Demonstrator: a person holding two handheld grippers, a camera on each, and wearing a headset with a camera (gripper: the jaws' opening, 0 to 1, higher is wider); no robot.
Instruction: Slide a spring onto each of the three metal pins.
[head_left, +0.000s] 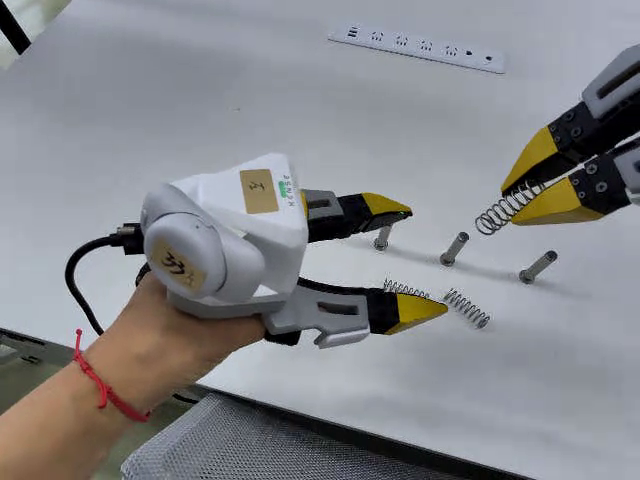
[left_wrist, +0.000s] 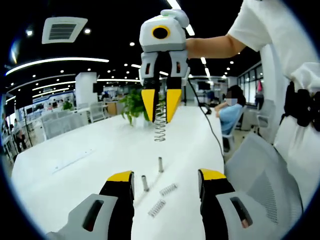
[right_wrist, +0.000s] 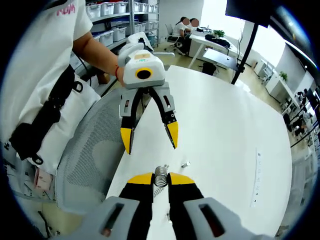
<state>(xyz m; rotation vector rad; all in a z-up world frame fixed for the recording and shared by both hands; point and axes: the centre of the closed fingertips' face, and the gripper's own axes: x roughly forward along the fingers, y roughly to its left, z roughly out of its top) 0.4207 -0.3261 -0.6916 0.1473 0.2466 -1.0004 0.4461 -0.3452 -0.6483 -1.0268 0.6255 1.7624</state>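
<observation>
The right gripper (head_left: 510, 203) is clamping one spring (head_left: 500, 210), the left gripper (head_left: 425, 260) is gaping empty, and all three metal pins (head_left: 454, 248) are standing bare beside two loose springs (head_left: 466, 308).

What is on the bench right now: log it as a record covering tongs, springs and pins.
left tongs: open, empty
right tongs: shut on a spring, raised off the table
pins: three, standing on the table, all bare
loose springs: two, lying by the pins
progress: no spring fitted yet
</observation>
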